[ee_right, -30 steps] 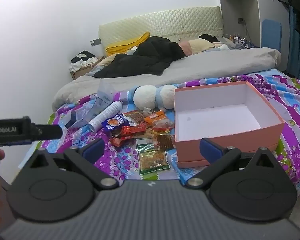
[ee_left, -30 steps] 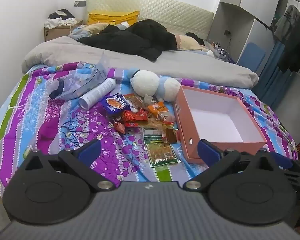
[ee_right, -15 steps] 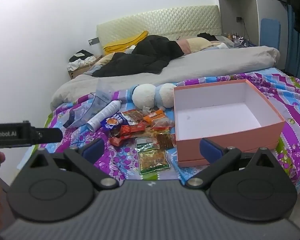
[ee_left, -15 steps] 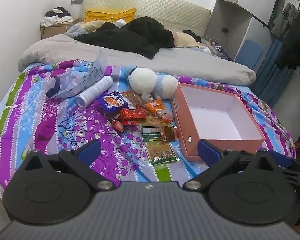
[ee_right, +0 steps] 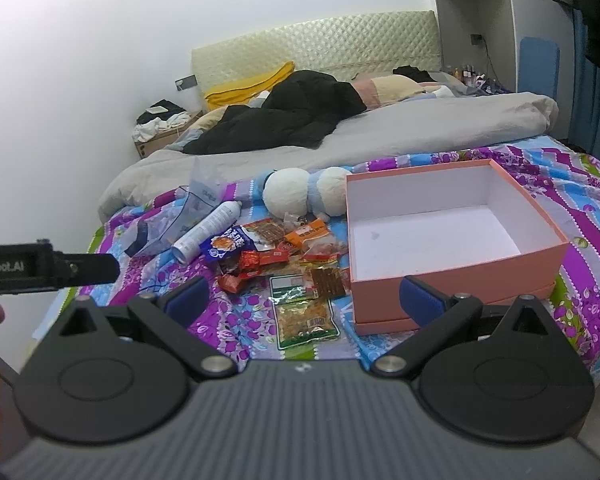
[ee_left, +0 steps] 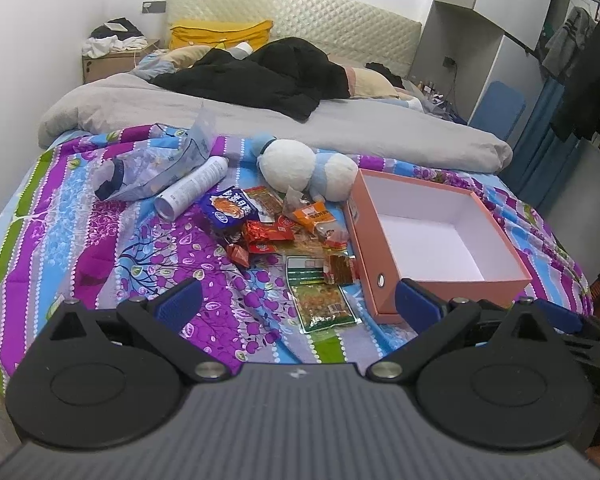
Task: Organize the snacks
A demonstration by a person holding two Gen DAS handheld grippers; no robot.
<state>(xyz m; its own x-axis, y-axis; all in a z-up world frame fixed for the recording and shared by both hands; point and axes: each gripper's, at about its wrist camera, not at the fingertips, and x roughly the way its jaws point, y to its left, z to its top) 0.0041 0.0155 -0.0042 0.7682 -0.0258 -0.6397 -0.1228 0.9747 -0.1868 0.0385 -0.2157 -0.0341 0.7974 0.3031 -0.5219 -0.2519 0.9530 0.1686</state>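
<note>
Both grippers are hovering off the foot edge of the bed, wide open and holding nothing, likely lining up a first pick. The left gripper (ee_left: 298, 300) is facing the green snack packet (ee_left: 323, 306) just ahead; the right gripper (ee_right: 304, 294) is nearing the empty pink box (ee_right: 452, 276) beside the snack pile (ee_right: 276, 252).
</note>
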